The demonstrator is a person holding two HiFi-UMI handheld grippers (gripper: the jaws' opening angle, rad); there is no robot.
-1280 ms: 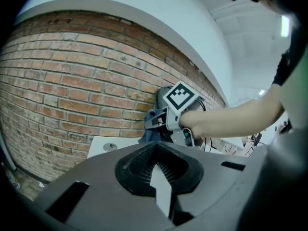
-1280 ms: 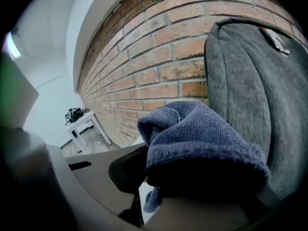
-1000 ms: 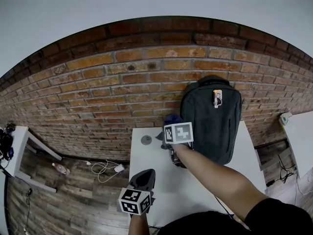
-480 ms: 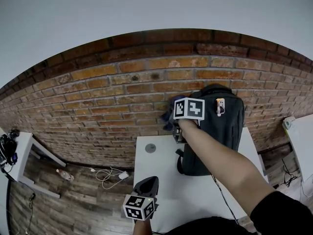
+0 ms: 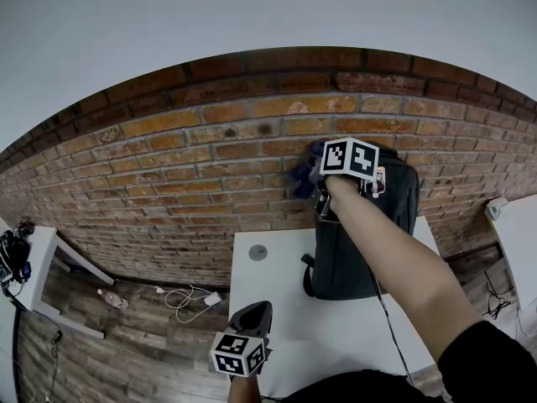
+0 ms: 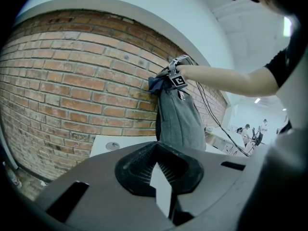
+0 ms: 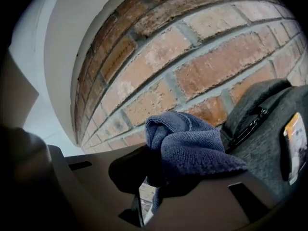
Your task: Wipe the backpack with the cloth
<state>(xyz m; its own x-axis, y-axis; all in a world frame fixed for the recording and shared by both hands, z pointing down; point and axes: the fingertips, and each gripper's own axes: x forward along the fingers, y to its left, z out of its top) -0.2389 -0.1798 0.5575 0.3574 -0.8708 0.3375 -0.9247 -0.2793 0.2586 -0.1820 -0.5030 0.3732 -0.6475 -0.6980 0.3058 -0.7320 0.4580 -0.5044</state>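
A dark grey backpack (image 5: 361,242) stands upright on the white table (image 5: 277,309), leaning on the brick wall. My right gripper (image 5: 323,183) is up at the backpack's top left corner, shut on a bunched blue cloth (image 5: 304,173). In the right gripper view the cloth (image 7: 192,143) fills the jaws and hides the fingertips, with the backpack's top (image 7: 269,129) just to its right. The left gripper (image 5: 254,313) hovers over the table's near edge, shut and empty, pointing toward the backpack (image 6: 180,121).
A small grey disc (image 5: 258,253) lies on the table left of the backpack. The brick wall (image 5: 185,166) runs right behind it. White side tables stand at far left (image 5: 38,259) and far right (image 5: 512,233). Cables (image 5: 189,294) lie on the wooden floor.
My right gripper has carried the cloth up along the backpack's left side, from near its base to its top corner. The left gripper has stayed put.
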